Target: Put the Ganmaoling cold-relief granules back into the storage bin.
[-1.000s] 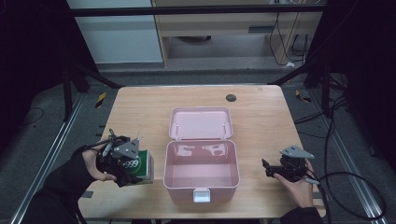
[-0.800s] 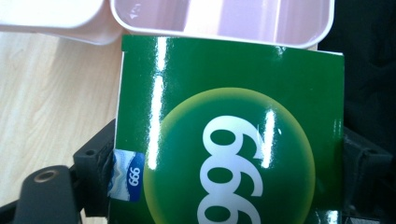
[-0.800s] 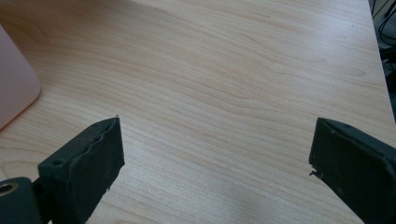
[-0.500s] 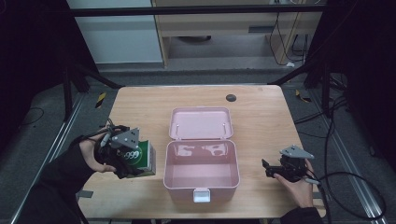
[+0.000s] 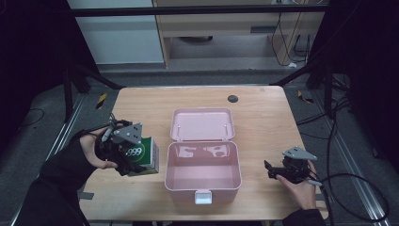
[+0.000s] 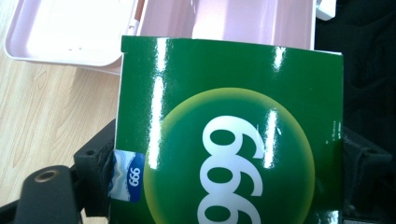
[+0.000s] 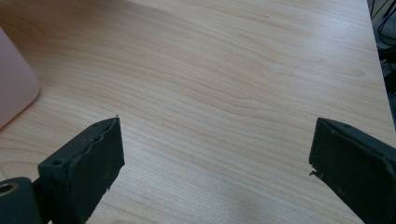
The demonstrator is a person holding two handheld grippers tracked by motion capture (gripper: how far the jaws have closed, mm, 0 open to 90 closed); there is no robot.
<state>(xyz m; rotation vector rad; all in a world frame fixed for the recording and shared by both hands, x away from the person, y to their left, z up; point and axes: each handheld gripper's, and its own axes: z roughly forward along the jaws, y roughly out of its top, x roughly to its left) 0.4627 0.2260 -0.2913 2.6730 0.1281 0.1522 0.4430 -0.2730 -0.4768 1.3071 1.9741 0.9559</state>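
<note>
While the left gripper (image 5: 129, 157) hangs over the tabletop's left half with a green box (image 5: 143, 156) pinched between its jaws, the job in hand looks to me like carrying that box over to the open pink case (image 5: 202, 176) in the middle of the tabletop, towards the near edge. From the left gripper view you can see the box (image 6: 229, 135) sitting square between the two black jaws, one pressing each side, its glossy face with the big white digits turned up at the camera and the case's pale tub (image 6: 224, 21) just beyond its far edge. So the box is off the wood, just beside the case's left wall, not yet over it. Next move, I'd say, wants a short sideways carry over that wall, then a lowering into the empty tub before the jaws let go; the box is wide, so it should go in flat. Over by the right edge the right gripper (image 5: 277, 170) rests low with its jaws spread wide, nothing between them but bare wood (image 7: 224, 93), well apart from the case.
</note>
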